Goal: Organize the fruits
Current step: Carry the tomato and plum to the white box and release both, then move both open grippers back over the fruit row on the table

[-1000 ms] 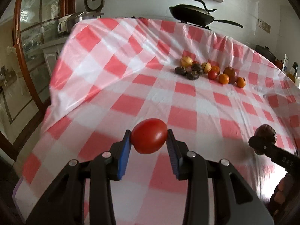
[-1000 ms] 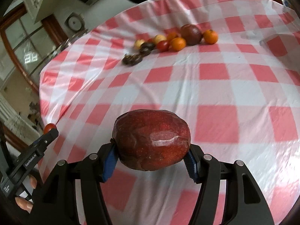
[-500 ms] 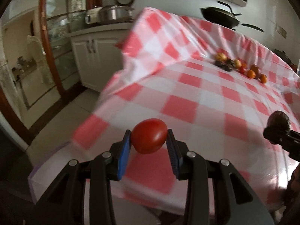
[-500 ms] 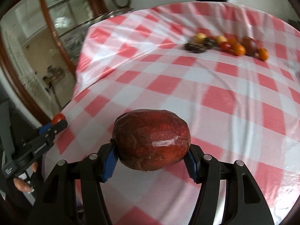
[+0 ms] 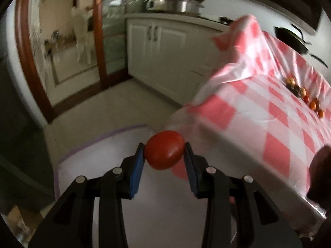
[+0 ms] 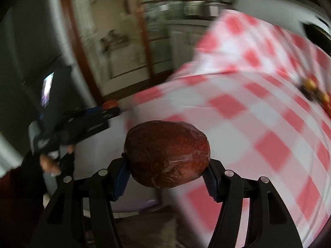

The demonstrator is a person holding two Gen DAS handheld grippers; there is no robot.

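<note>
My left gripper [image 5: 164,157] is shut on a red tomato [image 5: 164,149] and holds it in the air off the table's near left corner, above the hanging cloth. My right gripper [image 6: 166,170] is shut on a large dark red apple [image 6: 167,154] over the table's near edge. The left gripper with its tomato [image 6: 109,104] shows at the left of the blurred right wrist view. A row of small fruits [image 5: 304,96] lies far off on the red-and-white checked tablecloth [image 5: 269,111]; it also shows in the right wrist view [image 6: 314,92].
White kitchen cabinets [image 5: 165,49] and a wood-framed glass door [image 5: 97,37] stand to the left beyond the table. A black wok [image 5: 289,39] sits behind the table's far side. The tiled floor [image 5: 99,111] lies below the left gripper.
Both grippers have swung left and back from the table, still holding their fruit. The view now takes in the table's corner, floor and cabinets instead of the tabletop.
</note>
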